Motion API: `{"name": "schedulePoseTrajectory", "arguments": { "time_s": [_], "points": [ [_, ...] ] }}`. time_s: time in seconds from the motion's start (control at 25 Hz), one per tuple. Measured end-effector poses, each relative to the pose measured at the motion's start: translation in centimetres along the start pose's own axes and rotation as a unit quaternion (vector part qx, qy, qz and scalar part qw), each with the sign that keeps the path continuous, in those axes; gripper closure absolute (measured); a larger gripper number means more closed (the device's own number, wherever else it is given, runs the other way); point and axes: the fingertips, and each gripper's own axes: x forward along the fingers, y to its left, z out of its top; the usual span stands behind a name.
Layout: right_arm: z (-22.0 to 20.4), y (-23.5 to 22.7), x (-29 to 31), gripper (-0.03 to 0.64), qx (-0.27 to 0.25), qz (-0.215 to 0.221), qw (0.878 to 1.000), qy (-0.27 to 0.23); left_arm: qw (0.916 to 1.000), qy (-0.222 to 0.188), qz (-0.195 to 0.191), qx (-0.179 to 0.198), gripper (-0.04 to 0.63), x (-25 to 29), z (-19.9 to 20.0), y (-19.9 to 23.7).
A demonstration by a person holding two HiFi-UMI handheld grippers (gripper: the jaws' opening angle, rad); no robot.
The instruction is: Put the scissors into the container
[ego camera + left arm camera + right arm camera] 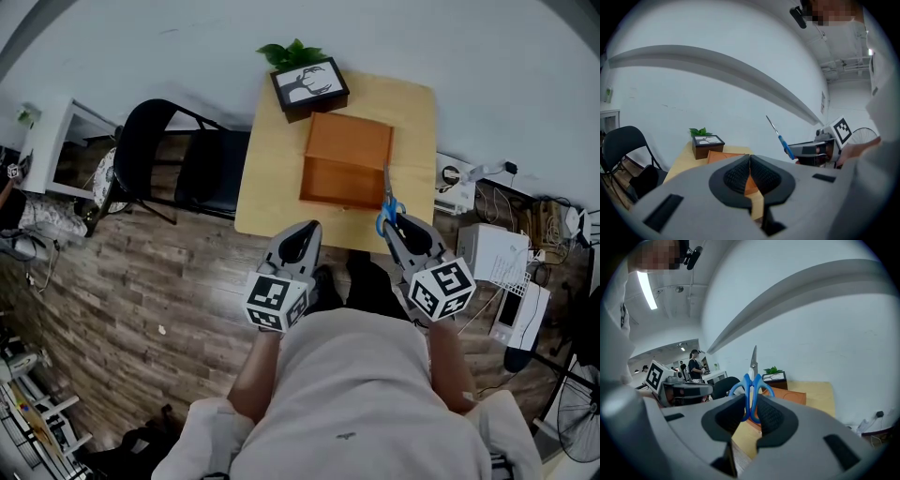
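Your right gripper [750, 405] clamps the blue-handled scissors [752, 380] by the loops, in the air by the wooden box [345, 157]'s near right corner. Left gripper [750, 174] pinched together, empty. Risk: your narrow grip lets them swivel and miss.

The scissors [752, 379] had glossy blue plastic handles and bare metal blades. The container [347, 155] looked like smooth matt brown wood, the table [272, 178] paler wood. The right gripper [751, 408] had matt grey plastic jaws with ribbed black pads [769, 416].
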Motion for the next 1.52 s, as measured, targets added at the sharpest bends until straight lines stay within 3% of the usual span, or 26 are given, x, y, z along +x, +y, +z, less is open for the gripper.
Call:
{"name": "schedulePoseTrajectory", "arguments": {
  "time_s": [0.36, 0.68, 1.2, 1.52],
  "points": [
    [0.5, -1.7, 3.2, 0.538, -0.015, 0.046, 0.999, 0.023, 0.9991, -0.001, 0.038, -0.020, 0.589, 1.2, 0.4, 1.0],
    [1.3, -2.2, 7.0, 0.538, -0.061, 0.106, 0.991, 0.052, 0.9956, -0.003, 0.085, -0.038, 0.589, 2.2, 0.8, 1.7],
    [-2.4, -2.8, 10.8, 0.538, -0.152, 0.182, 0.962, 0.136, 0.9828, -0.007, 0.167, -0.078, 0.589, 2.9, -0.8, 2.6],
    [-5.3, -4.5, 12.9, 0.538, -0.192, 0.202, 0.946, 0.167, 0.9738, -0.008, 0.205, -0.098, 0.589, 3.4, -2.7, 2.9]
  ]
}}
